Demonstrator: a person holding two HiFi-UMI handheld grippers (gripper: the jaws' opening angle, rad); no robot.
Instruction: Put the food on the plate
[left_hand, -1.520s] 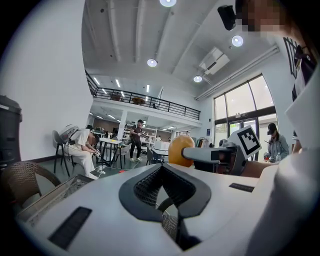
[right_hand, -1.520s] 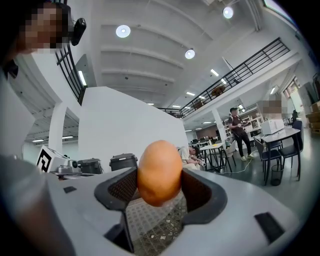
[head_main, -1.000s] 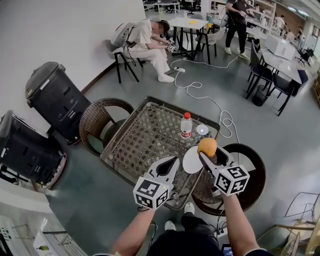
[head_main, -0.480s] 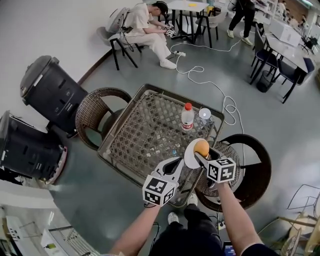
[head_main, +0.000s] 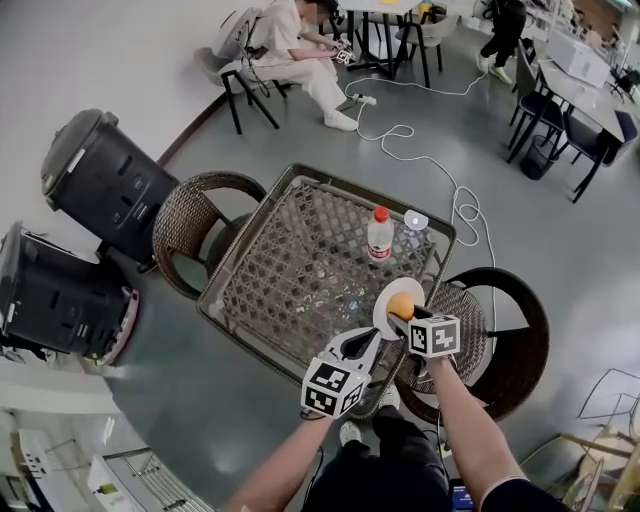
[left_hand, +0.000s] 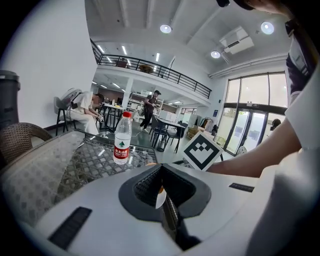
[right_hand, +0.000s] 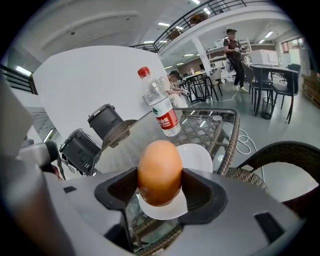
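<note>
An orange-brown, egg-shaped piece of food (right_hand: 159, 170) sits between the jaws of my right gripper (right_hand: 160, 186), which is shut on it. It hangs just over a white plate (right_hand: 198, 155) near the table's right front corner; I cannot tell if it touches the plate. From the head view the food (head_main: 401, 304) shows against the plate (head_main: 386, 290), with my right gripper (head_main: 402, 314) behind it. My left gripper (head_main: 371, 338) rests shut and empty just left of the plate; in its own view, that left gripper (left_hand: 160, 188) has its jaws together.
A water bottle (head_main: 379, 233) with a red cap stands on the glass-topped wicker table (head_main: 290, 270), a small clear lid (head_main: 416, 219) beside it. Wicker chairs (head_main: 500, 340) flank the table. Black bins (head_main: 105, 180) stand at left. A person sits far back.
My right gripper has carried the food down and forward, from above the table edge to just over the plate. The left gripper stayed shut beside it.
</note>
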